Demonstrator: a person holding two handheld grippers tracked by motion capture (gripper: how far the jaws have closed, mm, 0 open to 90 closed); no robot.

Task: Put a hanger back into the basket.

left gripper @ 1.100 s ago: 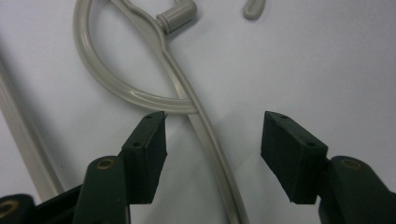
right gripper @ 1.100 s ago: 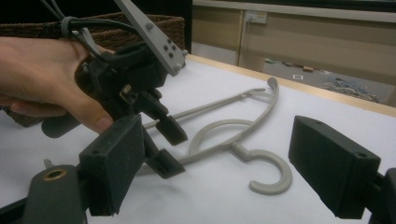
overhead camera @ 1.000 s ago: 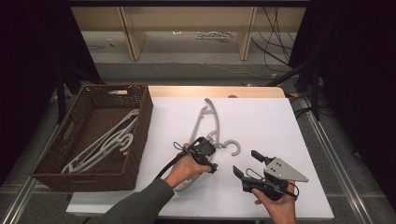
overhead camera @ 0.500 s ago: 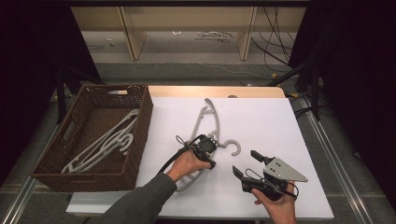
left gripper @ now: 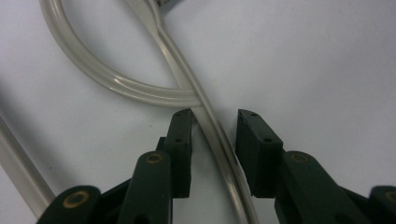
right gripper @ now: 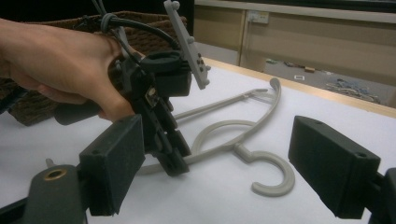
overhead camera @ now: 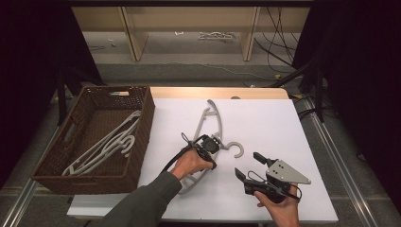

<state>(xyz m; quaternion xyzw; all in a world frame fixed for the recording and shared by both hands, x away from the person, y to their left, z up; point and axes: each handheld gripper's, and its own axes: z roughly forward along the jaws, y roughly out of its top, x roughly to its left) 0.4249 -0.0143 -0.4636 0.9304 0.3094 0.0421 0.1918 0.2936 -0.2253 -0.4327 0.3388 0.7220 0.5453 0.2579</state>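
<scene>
A pale grey plastic hanger (overhead camera: 206, 118) lies on the white table, its hook (overhead camera: 238, 150) pointing right. My left gripper (overhead camera: 213, 144) points down over the hanger's neck beside the hook. In the left gripper view its jaws (left gripper: 215, 116) straddle the hanger's thin bar (left gripper: 212, 133) and have just been closing on it. A gap still shows beside the right pad (left gripper: 254, 149). My right gripper (overhead camera: 249, 165) is held open near the table's front right with nothing between its jaws (right gripper: 217, 140). It faces the left gripper (right gripper: 172, 161) and the hook (right gripper: 273, 179).
A dark wicker basket (overhead camera: 144, 111) stands at the table's left and holds several pale hangers (overhead camera: 105, 144). The white tabletop (overhead camera: 283, 123) stretches behind and right of the hanger. Shelving and cables lie on the floor beyond the table.
The left hand has edged slightly toward the hanger's hook end. The right hand has kept still. The hanger lies where it was.
</scene>
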